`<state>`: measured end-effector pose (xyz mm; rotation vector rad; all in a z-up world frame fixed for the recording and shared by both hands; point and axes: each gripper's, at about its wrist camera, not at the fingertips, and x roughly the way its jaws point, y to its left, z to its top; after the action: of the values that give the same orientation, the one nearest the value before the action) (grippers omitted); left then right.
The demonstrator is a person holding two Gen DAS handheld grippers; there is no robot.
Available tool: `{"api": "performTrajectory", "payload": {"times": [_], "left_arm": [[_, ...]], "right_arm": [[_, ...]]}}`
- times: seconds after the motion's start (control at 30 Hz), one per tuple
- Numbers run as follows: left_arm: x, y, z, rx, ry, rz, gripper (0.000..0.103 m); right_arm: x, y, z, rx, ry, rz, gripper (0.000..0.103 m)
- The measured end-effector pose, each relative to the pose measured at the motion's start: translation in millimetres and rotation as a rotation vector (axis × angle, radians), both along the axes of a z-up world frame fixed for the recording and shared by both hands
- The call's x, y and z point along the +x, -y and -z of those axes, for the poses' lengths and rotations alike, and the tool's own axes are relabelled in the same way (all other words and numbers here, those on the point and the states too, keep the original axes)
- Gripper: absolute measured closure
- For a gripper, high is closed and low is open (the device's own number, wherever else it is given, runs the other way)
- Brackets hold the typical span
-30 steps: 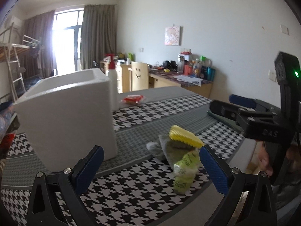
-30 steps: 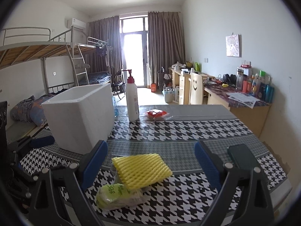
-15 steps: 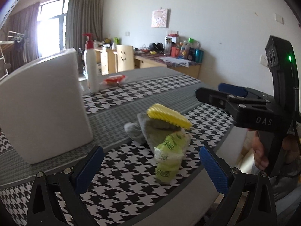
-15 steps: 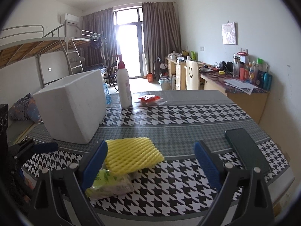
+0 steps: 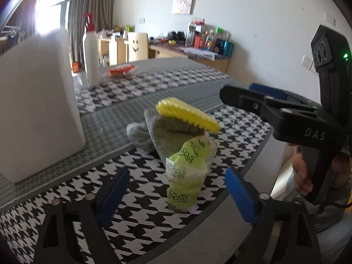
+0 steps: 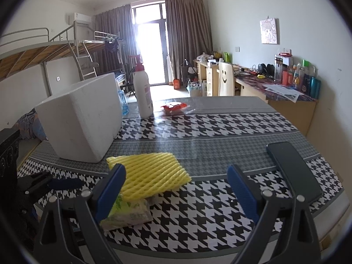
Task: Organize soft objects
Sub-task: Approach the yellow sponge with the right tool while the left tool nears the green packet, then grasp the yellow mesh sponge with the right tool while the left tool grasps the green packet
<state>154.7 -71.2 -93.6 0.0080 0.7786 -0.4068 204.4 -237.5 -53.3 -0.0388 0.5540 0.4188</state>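
A yellow foam net [image 6: 149, 175] [image 5: 187, 114] lies on top of a grey cloth [image 5: 162, 134]. A green tissue pack [image 5: 187, 173] [image 6: 127, 213] lies in front of them near the table's front edge. A white foam box [image 6: 85, 118] [image 5: 37, 110] stands to the left behind them. My left gripper [image 5: 176, 189] is open and empty, its fingers either side of the tissue pack. My right gripper [image 6: 176, 189] is open and empty, just in front of the foam net; it also shows from the side in the left wrist view [image 5: 248, 96].
A white pump bottle [image 6: 143, 92] and a red packet [image 6: 175, 107] stand at the back of the houndstooth table [image 6: 220, 132]. A black phone [image 6: 292, 171] lies at the right. A desk with clutter [image 6: 275, 88] runs along the right wall.
Both grippers have moved closer to the pile of soft things. The tissue pack now sits between my left fingers. Both stay open.
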Motion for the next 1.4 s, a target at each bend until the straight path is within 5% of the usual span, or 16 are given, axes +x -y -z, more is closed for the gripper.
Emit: {"api": "performTrajectory", "payload": {"times": [0.43, 0.67, 1.0, 1.4], "left_arm": [[8, 10, 16, 0.027, -0.058, 0.033, 0.044], [8, 7, 19, 0.018, -0.064, 0.026, 0.054], [2, 2, 18, -0.004, -0.068, 0.036, 0.071], [-9, -1, 12, -0.021, -0.049, 0.041, 0.074]], "right_arm": [[9, -13, 14, -0.001, -0.069, -0.1, 0.008], [14, -26, 22, -0.038, -0.121, -0.169, 0.033], [27, -31, 32, -0.04, -0.176, -0.21, 0.048], [19, -31, 26, -0.046, -0.172, -0.207, 0.073]]}}
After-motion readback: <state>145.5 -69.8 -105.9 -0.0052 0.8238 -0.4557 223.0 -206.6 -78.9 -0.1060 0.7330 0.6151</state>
